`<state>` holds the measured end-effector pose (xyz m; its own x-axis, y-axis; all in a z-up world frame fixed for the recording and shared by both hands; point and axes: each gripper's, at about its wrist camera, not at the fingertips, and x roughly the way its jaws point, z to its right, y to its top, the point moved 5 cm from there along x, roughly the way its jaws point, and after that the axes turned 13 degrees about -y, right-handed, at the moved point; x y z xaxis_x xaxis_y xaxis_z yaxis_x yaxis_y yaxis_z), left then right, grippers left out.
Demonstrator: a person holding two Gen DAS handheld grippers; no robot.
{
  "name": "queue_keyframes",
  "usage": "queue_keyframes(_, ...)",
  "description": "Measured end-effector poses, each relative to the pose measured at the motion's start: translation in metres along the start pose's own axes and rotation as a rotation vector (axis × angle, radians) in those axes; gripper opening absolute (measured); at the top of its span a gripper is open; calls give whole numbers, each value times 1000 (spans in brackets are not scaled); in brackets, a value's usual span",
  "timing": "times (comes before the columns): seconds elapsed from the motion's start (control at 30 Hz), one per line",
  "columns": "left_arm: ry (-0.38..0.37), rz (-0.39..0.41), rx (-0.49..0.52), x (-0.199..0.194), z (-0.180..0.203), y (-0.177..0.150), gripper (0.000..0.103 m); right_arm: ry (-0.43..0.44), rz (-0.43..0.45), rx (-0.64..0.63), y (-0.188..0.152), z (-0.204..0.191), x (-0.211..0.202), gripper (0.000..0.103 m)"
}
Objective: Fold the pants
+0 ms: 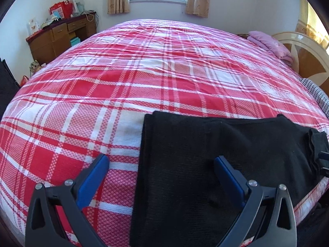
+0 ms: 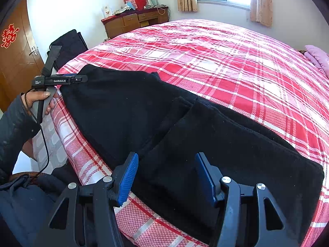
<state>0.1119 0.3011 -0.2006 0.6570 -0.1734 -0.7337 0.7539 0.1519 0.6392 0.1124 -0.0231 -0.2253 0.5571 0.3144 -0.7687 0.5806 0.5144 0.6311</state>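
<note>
Black pants [image 1: 205, 154] lie flat along the near edge of a bed with a red and white plaid cover [image 1: 144, 72]. In the right wrist view the pants [image 2: 154, 113] stretch from left to right, partly folded over themselves. My left gripper [image 1: 162, 160] is open, its jaws astride the pants' left end, just above the cloth. It also shows in the right wrist view [image 2: 78, 79], at the pants' far left end. My right gripper [image 2: 166, 158] is open and empty, just above the pants' right part.
A wooden desk [image 1: 61, 35] with bags and boxes stands at the back left. A pink folded blanket [image 1: 269, 43] and a headboard [image 1: 304, 57] are at the right. A dark chair [image 2: 70, 45] stands beside the bed, and a brown door [image 2: 16, 57] at left.
</note>
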Motion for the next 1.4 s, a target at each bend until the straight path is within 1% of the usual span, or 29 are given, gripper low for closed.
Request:
queue_keyframes(0.1, 68, -3, 47, 4, 6, -4, 103, -5, 2, 4, 0, 0, -1, 59)
queue_keyframes(0.13, 74, 3, 46, 3, 6, -4, 103, -5, 3, 6, 0, 0, -1, 59)
queue_keyframes(0.23, 65, 19, 12, 1, 1, -2, 103, -6, 0, 10, -1, 0, 0, 59)
queue_keyframes(0.33, 85, 21, 28, 2, 3, -3, 103, -12, -8, 9, -2, 0, 3, 59)
queue_keyframes(0.5, 82, 5, 49, 1, 12, -5, 103, -18, -2, 3, -3, 0, 2, 59)
queue_keyframes(0.53, 83, 6, 54, 1, 14, -6, 101, -19, -1, 2, -3, 0, 2, 60)
queue_keyframes(0.6, 74, 9, 71, 1, 20, -6, 90, -20, 0, 2, -3, 0, 2, 60)
queue_keyframes(0.63, 58, 7, 76, 0, 23, -5, 81, -20, 0, 3, -3, 0, 3, 60)
queue_keyframes(0.67, 59, 6, 80, -1, 26, -5, 74, -20, 1, 5, -3, -1, 3, 60)
queue_keyframes(0.7, 61, 6, 86, -2, 28, -4, 70, -20, 2, 6, -3, 0, 3, 60)
queue_keyframes(0.77, 61, 4, 85, -4, 29, -3, 50, -20, 4, 7, -3, 0, 2, 60)
queue_keyframes(0.8, 53, 4, 78, -5, 29, -3, 46, -21, 5, 7, -3, 0, 2, 60)
queue_keyframes(0.83, 49, 8, 72, -8, 29, -2, 37, -21, 7, 7, -3, 0, 2, 60)
queue_keyframes(0.87, 50, 11, 75, -9, 31, 0, 33, -24, 8, 9, -2, 0, 1, 60)
queue_keyframes(0.93, 51, 15, 84, -13, 35, 2, 27, -28, 10, 13, -2, 2, 0, 60)
queue_keyframes(1.03, 49, 28, 93, -19, 43, 6, 24, -37, 16, 22, -1, 4, -2, 60)
queue_keyframes(1.2, 16, 63, 129, -35, 63, 16, 24, -53, 33, 37, 4, 11, -10, 60)
queue_keyframes(1.4, -37, 100, 191, -52, 101, 28, 23, -75, 53, 53, 7, 19, -24, 60)
